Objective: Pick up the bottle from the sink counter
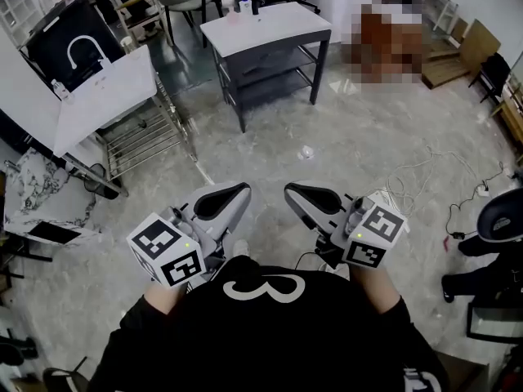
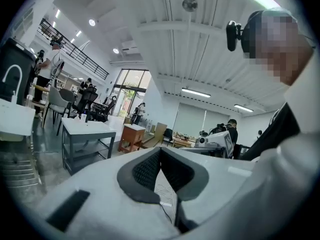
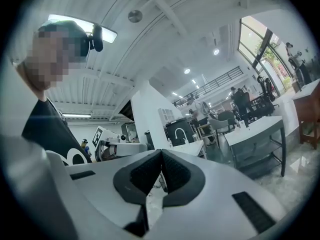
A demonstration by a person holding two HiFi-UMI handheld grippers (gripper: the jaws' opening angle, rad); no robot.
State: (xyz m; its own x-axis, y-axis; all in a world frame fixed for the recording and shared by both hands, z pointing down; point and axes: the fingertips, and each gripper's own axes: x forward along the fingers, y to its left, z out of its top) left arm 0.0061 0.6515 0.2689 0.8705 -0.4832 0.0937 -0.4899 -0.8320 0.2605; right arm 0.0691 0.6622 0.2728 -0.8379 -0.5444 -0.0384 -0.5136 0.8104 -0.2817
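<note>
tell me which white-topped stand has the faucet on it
The sink counter at the left: a curved white faucet rises at its back edge. The grey table farther ahead carries only small bottles.

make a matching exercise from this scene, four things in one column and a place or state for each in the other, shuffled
Things
A. left gripper
B. sink counter
C. grey-framed table
D. white cable

Places or states
1. top centre of the head view, shelves underneath
2. lying loose on the floor at the right
3. jaws shut, nothing between them
4. upper left of the head view, white, with a curved tap

Pairs: A-3, B-4, C-1, D-2
</note>
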